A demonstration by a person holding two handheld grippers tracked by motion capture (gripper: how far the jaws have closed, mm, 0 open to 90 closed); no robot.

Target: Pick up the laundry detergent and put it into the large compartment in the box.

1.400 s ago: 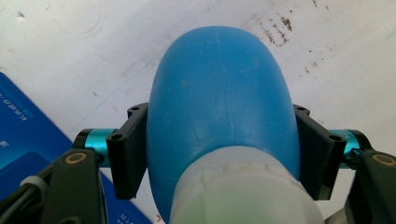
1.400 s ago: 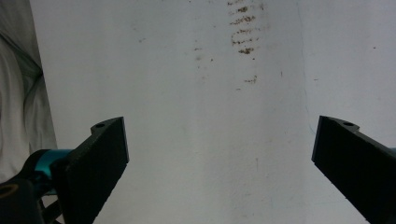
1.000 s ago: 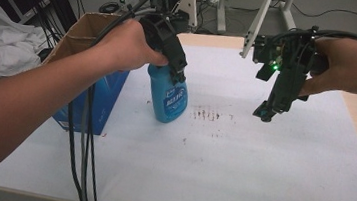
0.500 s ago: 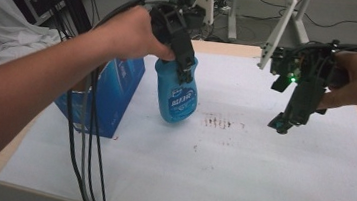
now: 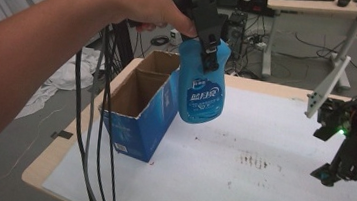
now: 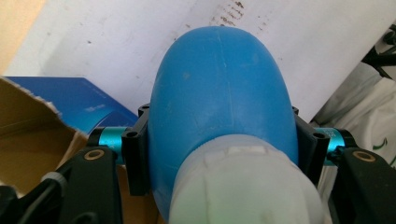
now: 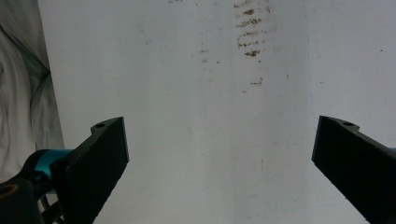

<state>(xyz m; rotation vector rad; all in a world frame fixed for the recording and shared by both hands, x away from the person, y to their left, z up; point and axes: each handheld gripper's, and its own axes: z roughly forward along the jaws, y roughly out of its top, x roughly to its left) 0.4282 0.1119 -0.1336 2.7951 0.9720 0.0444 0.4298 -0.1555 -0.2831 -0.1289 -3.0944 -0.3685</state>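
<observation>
blue bottle (image 5: 201,85) hung in the air above the table (image 5: 282,141), just beside the open cardboard box (image 5: 140,107), pinched near its neck by the left gripper (image 5: 209,31), whose jaws pressed against both sides. judging by its position, the carrying step was under way; lowering the bottle into the box would call for a short shift over the opening. right gripper (image 5: 350,148) hovered low over the stained white sheet (image 5: 237,187), jaws spread wide and holding nothing.

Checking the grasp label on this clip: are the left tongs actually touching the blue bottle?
Touching. In the left gripper view both black jaws of the left tongs press against the sides of the blue bottle, near its neck, with no gap.
</observation>
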